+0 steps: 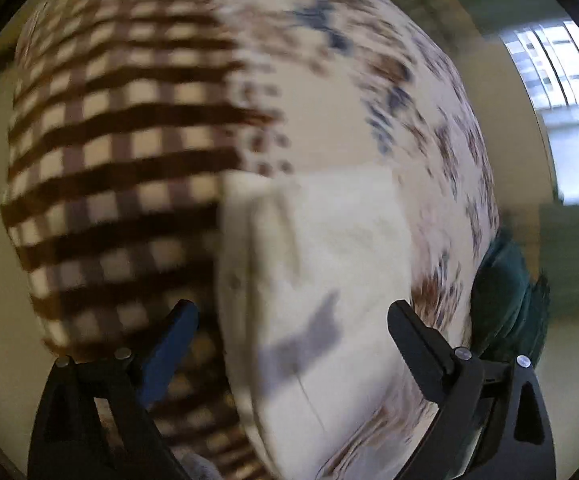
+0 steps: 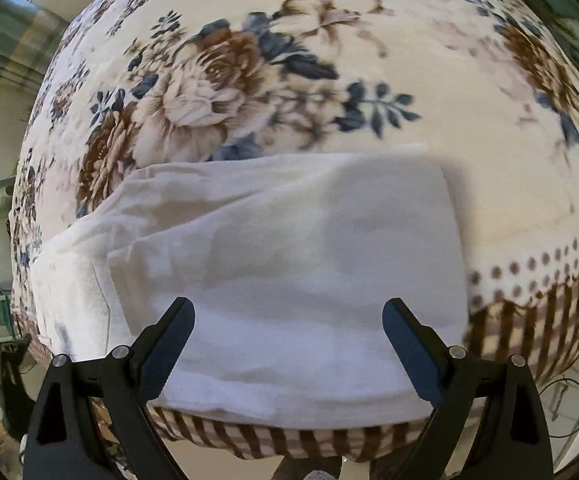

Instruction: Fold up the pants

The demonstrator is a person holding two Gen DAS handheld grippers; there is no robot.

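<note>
White pants (image 2: pixel 289 264) lie folded over on a bed covered with a floral blanket (image 2: pixel 217 80). In the right wrist view they fill the middle and lower part, near the blanket's checked border. My right gripper (image 2: pixel 288 312) is open and empty, hovering over the near edge of the pants. In the left wrist view the pants (image 1: pixel 321 264) show as a blurred white rectangle. My left gripper (image 1: pixel 292 316) is open and empty above them, one finger (image 1: pixel 169 344) over the checked border.
The blanket's brown checked border (image 1: pixel 121 168) hangs over the bed edge. A dark green cloth (image 1: pixel 505 296) lies at the right of the left wrist view. A window (image 1: pixel 561 92) is beyond. Cables and floor clutter (image 2: pixel 569 396) sit beside the bed.
</note>
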